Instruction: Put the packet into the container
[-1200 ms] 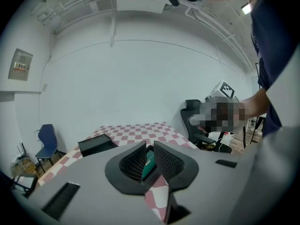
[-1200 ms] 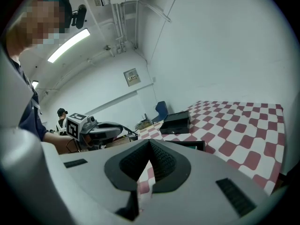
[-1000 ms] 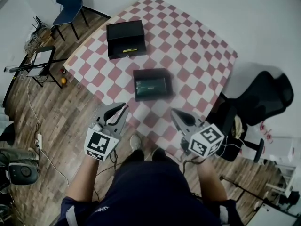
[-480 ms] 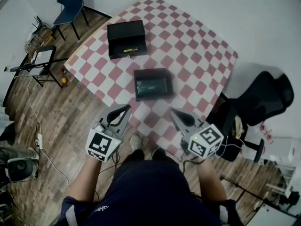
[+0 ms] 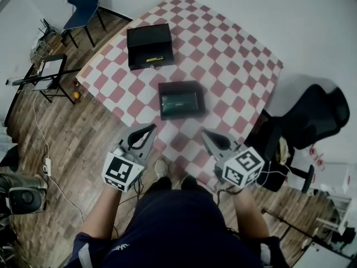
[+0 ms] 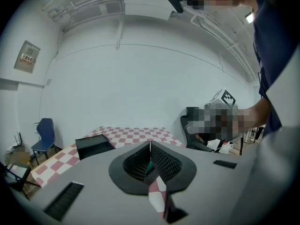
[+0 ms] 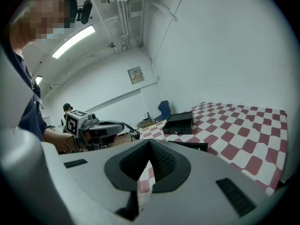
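Near:
- Two bare forearms out of dark blue sleeves, stretched forward side by side at waist height, tools angled toward the table.
- Left gripper (image 5: 149, 129): grey moulded shell, ribbed black pads, marker cube at the rear; clenched tip to tip on nothing, over the wood-plank floor (image 5: 72, 133) just short of the table edge.
- Right gripper (image 5: 206, 134): same build, likewise clenched and empty, above the near table corner.

Middle:
- Table (image 5: 234, 66): square, draped in a red-and-white checked cloth.
- Black container (image 5: 179, 100): shallow, rectangular, open-topped, near the table's near edge.
- Packet (image 5: 178, 101): flat, dark green, lying inside that container.

Far:
- Second black box (image 5: 148, 45): larger, open, with a yellowish strip at its near wall.
- Blue chair (image 5: 82, 7) far left; black office chair (image 5: 312, 116) at right.
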`<state>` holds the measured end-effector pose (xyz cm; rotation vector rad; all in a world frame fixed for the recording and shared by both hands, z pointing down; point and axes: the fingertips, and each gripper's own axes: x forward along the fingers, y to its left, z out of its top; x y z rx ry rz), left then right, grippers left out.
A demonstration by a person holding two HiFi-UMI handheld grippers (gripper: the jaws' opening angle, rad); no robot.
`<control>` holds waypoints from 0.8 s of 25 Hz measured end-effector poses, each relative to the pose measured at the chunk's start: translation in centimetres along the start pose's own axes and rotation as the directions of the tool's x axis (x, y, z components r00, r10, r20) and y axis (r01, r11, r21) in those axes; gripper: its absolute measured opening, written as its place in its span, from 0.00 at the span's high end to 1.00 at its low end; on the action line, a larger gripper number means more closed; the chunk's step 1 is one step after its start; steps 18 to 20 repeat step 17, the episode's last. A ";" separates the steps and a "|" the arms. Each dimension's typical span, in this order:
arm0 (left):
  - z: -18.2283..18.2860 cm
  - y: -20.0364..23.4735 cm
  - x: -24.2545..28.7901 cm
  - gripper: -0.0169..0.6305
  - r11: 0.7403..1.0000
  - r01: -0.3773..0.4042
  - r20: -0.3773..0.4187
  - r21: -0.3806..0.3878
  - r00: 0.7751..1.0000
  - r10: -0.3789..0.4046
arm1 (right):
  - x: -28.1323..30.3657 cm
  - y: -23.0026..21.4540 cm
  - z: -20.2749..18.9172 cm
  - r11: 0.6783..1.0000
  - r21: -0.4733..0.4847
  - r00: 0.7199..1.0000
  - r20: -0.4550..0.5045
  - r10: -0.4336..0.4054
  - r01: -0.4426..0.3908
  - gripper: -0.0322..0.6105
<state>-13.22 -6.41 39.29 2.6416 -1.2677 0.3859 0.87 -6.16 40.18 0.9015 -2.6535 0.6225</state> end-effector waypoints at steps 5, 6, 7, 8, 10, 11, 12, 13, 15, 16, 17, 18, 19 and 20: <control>0.4 0.1 0.2 0.91 1.000 0.000 0.023 0.021 1.000 -0.001 | 0.0 -0.2 -0.2 1.000 0.003 1.000 -0.001 0.007 -0.007 0.93; 0.4 0.1 0.3 0.91 1.000 0.000 0.024 0.024 1.000 0.000 | 0.0 -0.2 -0.3 1.000 0.003 1.000 -0.002 0.008 -0.008 0.93; 0.4 0.1 0.3 0.91 1.000 -0.001 0.021 0.022 1.000 0.001 | 0.0 -0.3 -0.4 1.000 0.004 1.000 -0.004 0.009 -0.009 0.93; 0.2 0.1 0.4 0.91 1.000 -0.002 0.013 0.015 1.000 0.002 | 0.0 -0.3 -0.4 1.000 0.004 1.000 -0.007 0.010 -0.010 0.93; 0.1 0.1 0.4 0.91 1.000 -0.003 0.003 0.008 1.000 0.003 | 0.1 -0.4 -0.5 1.000 -0.002 1.000 -0.017 0.008 -0.008 0.93; 0.2 0.1 0.5 0.91 1.000 -0.002 0.006 0.016 1.000 0.002 | 0.1 -0.4 -0.6 1.000 -0.008 1.000 -0.023 0.007 -0.007 0.93; 0.3 0.1 0.6 0.91 1.000 -0.001 0.011 0.025 1.000 0.000 | 0.2 -0.4 -0.6 1.000 -0.014 1.000 -0.026 0.006 -0.006 0.93; 0.3 0.1 0.7 0.91 1.000 0.000 0.013 0.029 1.000 -0.001 | 0.1 -0.4 -0.6 1.000 -0.018 1.000 -0.027 0.007 -0.007 0.93; 0.4 -0.1 0.9 0.91 1.000 0.001 0.014 0.031 1.000 -0.001 | 0.1 -0.6 -0.7 1.000 -0.020 1.000 -0.028 0.009 -0.010 0.93; 0.4 -0.1 1.0 0.91 0.999 0.001 0.013 0.032 1.000 -0.002 | 0.0 -0.6 -0.7 1.000 -0.021 1.000 -0.028 0.010 -0.011 0.93; 0.4 -0.2 1.1 0.91 0.999 0.001 0.013 0.033 1.000 -0.002 | -0.1 -0.7 -0.7 1.000 -0.021 1.000 -0.028 0.011 -0.011 0.93; 0.4 -0.2 1.1 0.91 0.999 0.001 0.013 0.033 1.000 -0.002 | -0.1 -0.7 -0.7 1.000 -0.021 1.000 -0.028 0.011 -0.011 0.93; 0.4 -0.2 1.1 0.91 0.999 0.001 0.013 0.033 1.000 -0.002 | -0.1 -0.7 -0.7 1.000 -0.021 1.000 -0.028 0.011 -0.011 0.93; 0.4 -0.2 1.1 0.91 0.999 0.001 0.013 0.033 1.000 -0.002 | -0.1 -0.7 -0.7 1.000 -0.021 1.000 -0.028 0.011 -0.011 0.93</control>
